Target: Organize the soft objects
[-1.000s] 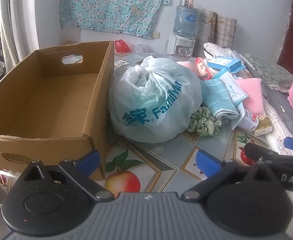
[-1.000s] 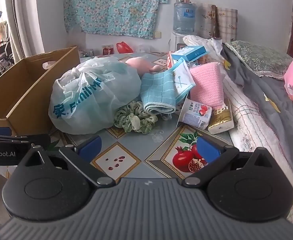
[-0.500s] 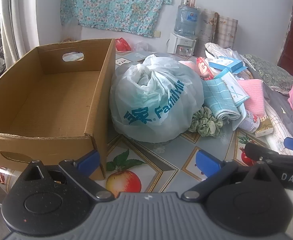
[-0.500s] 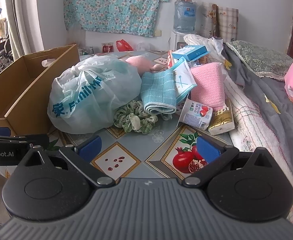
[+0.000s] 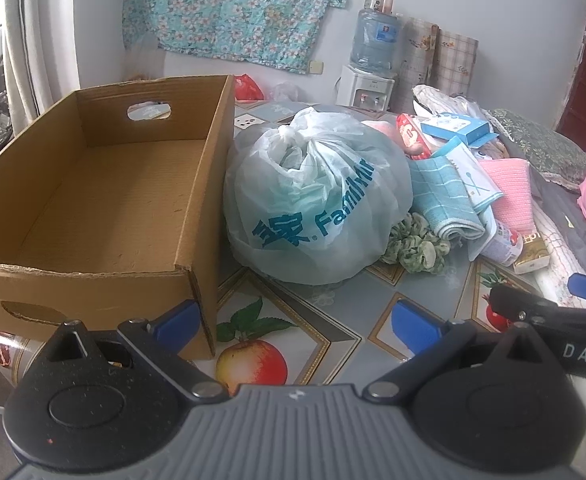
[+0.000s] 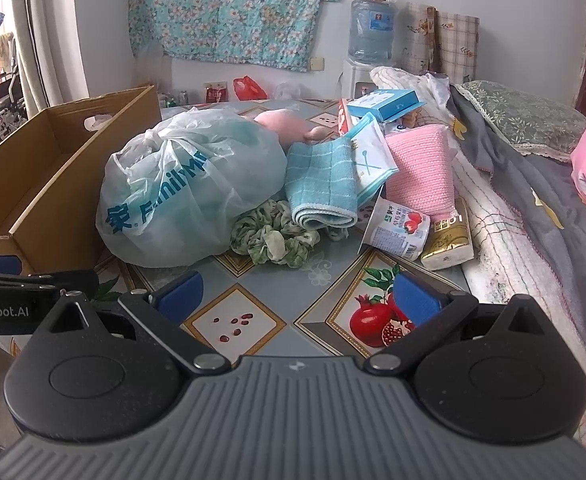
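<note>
An open cardboard box (image 5: 93, 200) (image 6: 33, 168) stands at the table's left with nothing inside. Beside it lies a tied white plastic bag (image 5: 313, 200) (image 6: 189, 192) with teal lettering. A green scrunchie (image 5: 417, 246) (image 6: 273, 236), a folded teal towel (image 5: 445, 200) (image 6: 321, 184), a pink knit cloth (image 5: 513, 188) (image 6: 421, 168) and a pink plush (image 6: 281, 124) sit further right. My left gripper (image 5: 297, 320) hovers open over the table's near edge, in front of the box corner and bag. My right gripper (image 6: 297, 294) is open too, short of the scrunchie, holding nothing.
A yogurt cup (image 6: 397, 228), a gold packet (image 6: 449, 240), a blue carton (image 6: 385, 106) and a red packet (image 5: 411, 136) mix with the soft things. A bed with a grey quilt (image 6: 533, 200) borders the table on the right. A water dispenser (image 6: 369, 40) stands at the back wall.
Both views have shifted slightly forward and upward; the pile sits a little closer. Both grippers stay open and nothing on the table has moved.
</note>
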Demonstrator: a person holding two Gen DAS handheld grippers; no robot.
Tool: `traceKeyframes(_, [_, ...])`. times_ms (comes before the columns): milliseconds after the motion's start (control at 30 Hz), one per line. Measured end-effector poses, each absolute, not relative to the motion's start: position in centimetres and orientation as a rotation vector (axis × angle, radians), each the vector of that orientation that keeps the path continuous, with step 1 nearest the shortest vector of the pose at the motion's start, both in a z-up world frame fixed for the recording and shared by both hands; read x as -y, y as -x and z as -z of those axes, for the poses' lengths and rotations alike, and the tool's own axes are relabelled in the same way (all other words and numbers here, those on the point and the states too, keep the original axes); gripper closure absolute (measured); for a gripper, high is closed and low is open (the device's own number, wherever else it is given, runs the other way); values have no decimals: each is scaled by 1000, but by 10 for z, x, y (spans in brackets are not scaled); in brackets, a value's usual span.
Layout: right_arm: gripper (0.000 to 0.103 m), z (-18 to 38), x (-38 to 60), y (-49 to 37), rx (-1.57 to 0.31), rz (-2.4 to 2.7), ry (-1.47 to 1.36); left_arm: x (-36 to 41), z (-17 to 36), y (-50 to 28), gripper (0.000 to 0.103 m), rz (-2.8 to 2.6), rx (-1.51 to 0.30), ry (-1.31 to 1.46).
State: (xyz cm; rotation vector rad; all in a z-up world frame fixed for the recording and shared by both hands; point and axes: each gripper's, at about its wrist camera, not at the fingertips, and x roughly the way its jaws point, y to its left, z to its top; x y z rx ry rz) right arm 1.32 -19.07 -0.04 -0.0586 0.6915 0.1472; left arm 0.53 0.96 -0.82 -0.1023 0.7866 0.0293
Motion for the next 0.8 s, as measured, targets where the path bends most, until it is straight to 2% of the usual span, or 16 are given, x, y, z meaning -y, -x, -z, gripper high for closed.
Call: traceKeyframes(800, [1,1,188,-13,-693,-147,64,-12,9,-5,0,-31,-791,110])
